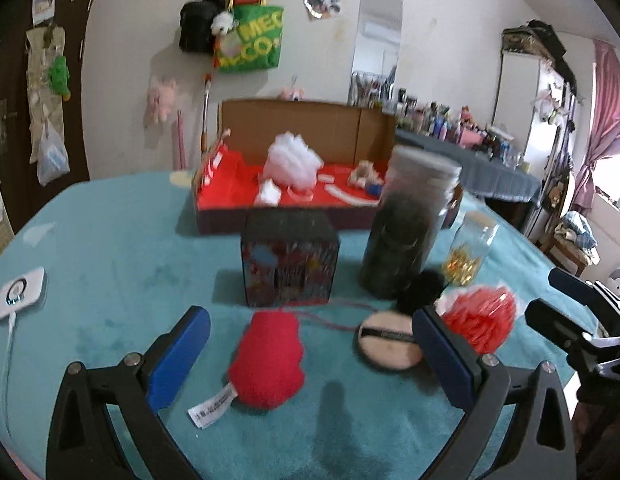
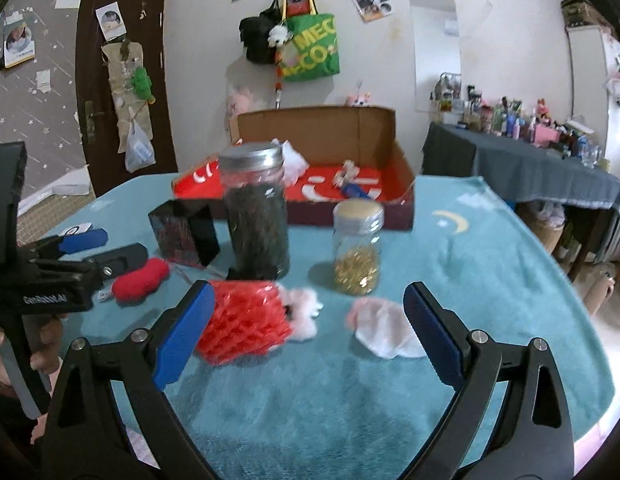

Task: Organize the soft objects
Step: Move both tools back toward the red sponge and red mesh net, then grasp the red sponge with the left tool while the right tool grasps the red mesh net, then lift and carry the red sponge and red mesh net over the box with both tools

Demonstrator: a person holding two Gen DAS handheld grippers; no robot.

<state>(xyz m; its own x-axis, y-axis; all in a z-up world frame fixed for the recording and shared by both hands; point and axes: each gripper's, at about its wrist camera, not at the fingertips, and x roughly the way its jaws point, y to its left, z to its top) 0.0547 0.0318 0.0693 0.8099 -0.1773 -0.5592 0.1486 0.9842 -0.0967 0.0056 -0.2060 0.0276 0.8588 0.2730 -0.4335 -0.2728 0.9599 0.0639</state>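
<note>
My left gripper is open over the teal table, with a red plush lying between its fingers. A round powder puff and a black pompom lie just right of it. My right gripper is open; a red mesh foam sleeve with white fluff lies by its left finger, and a pale pink-white cloth by its right finger. The open cardboard box with a red floor stands at the back and holds a white mesh pouf and small soft pieces.
A tall dark-filled jar, a small jar of gold bits and a dark printed box stand between the grippers and the cardboard box. A white charger pad lies at the far left. The left gripper shows in the right wrist view.
</note>
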